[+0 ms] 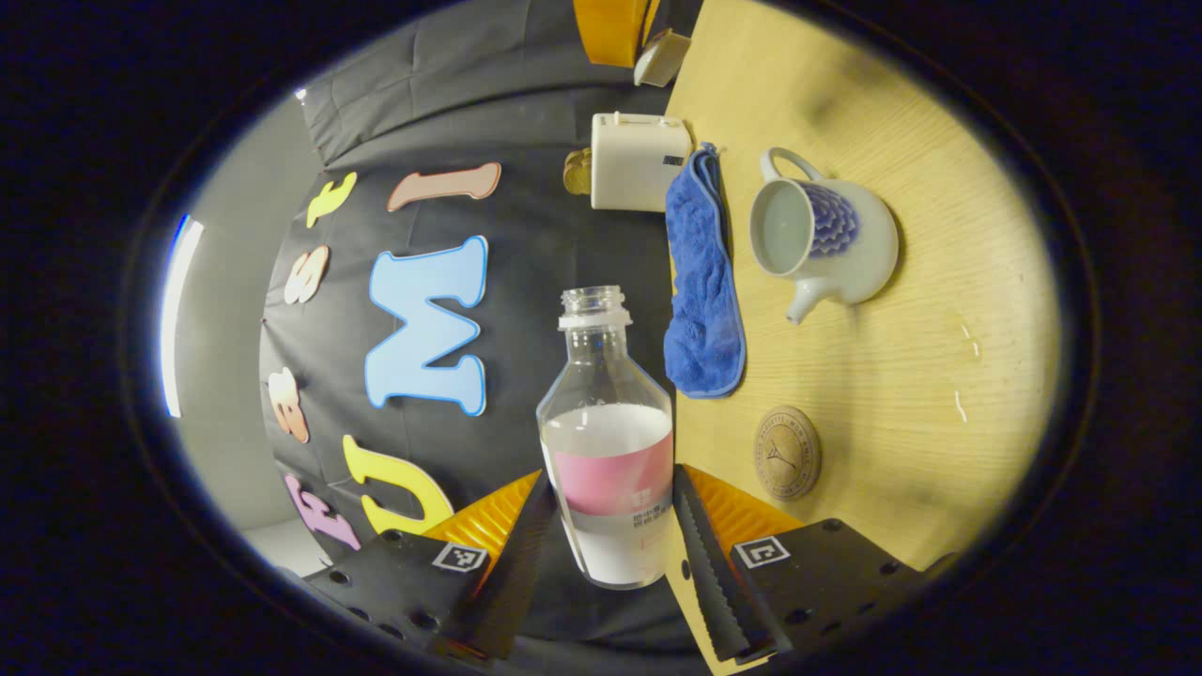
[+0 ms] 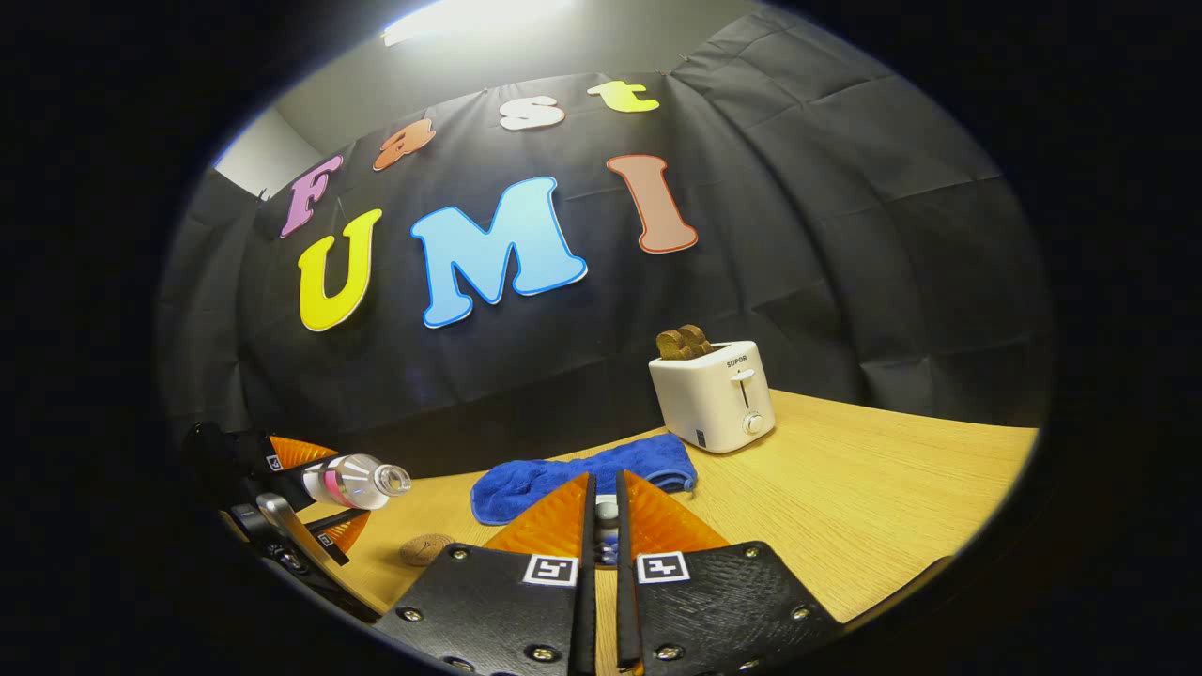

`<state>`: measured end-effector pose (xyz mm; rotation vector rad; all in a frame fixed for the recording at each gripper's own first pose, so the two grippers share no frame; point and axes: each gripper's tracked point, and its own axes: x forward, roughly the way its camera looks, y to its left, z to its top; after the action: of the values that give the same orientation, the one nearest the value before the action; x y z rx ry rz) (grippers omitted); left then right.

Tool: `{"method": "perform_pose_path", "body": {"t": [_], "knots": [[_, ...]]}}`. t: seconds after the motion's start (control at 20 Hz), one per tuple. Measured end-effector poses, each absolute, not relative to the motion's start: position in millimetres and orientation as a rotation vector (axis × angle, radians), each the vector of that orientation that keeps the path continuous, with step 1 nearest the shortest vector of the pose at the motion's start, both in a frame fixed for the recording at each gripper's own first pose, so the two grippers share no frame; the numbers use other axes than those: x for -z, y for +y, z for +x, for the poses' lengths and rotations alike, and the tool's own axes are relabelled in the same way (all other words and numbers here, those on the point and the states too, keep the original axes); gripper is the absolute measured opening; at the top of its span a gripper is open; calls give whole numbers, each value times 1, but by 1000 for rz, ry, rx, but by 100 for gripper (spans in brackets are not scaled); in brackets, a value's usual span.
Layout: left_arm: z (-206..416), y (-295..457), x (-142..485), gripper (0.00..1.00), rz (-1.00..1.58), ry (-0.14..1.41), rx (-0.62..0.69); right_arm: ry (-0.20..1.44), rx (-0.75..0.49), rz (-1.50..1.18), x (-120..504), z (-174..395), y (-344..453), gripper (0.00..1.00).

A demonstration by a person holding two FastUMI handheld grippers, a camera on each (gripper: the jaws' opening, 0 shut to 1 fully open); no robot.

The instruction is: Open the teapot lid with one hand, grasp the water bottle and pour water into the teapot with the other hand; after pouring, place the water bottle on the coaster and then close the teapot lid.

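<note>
**Bottle tipped in the left tongs, lid pinched in the right, teapot standing open**

In the left gripper view, the left gripper (image 1: pixel 610 526) sits at six o'clock, its two fingers (image 1: pixel 521 554) pressed against either side of the water bottle (image 1: pixel 608 441). The bottle is uncapped, partly full, with a pink label band (the print is too small to make out). The whole view is rolled over, so the table (image 1: pixel 901 376) stands on the right side of the picture. At about three o'clock from the bottle's neck lies a blue towel (image 1: pixel 702 282), and past it the teapot (image 1: pixel 826 239), lidless, its open mouth facing the camera, spout pointing toward six o'clock. The round wooden coaster (image 1: pixel 787 453) lies bare at about five o'clock from the teapot, just beside the gripper's finger. A white toaster (image 1: pixel 639 161) sits at twelve o'clock from the towel.

In the right gripper view, the left gripper (image 2: pixel 310 498) shows at nine o'clock, holding the bottle (image 2: pixel 362 481) on its side, mouth toward three o'clock, above the table (image 2: pixel 892 488). The coaster (image 2: pixel 425 548) lies below it. At six o'clock the right gripper (image 2: pixel 606 530) has its fingers nearly together, clamped on a small pale object, seemingly the teapot lid (image 2: pixel 607 512). Behind lie the towel (image 2: pixel 563 474) and, at two o'clock, the toaster (image 2: pixel 716 394) with toast in its slots.
</note>
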<state>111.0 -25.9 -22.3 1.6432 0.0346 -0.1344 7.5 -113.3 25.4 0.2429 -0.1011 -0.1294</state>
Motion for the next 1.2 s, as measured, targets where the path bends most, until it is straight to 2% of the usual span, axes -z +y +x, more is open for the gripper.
{"method": "perform_pose_path", "body": {"t": [0.5,1.2], "knots": [[115,-35,15,87,1831,-18,149,-94,141,241,-22,7,-116,8],[116,-52,9,88,1964,-83,175,-98,142,244,-22,6,-116,8]]}}
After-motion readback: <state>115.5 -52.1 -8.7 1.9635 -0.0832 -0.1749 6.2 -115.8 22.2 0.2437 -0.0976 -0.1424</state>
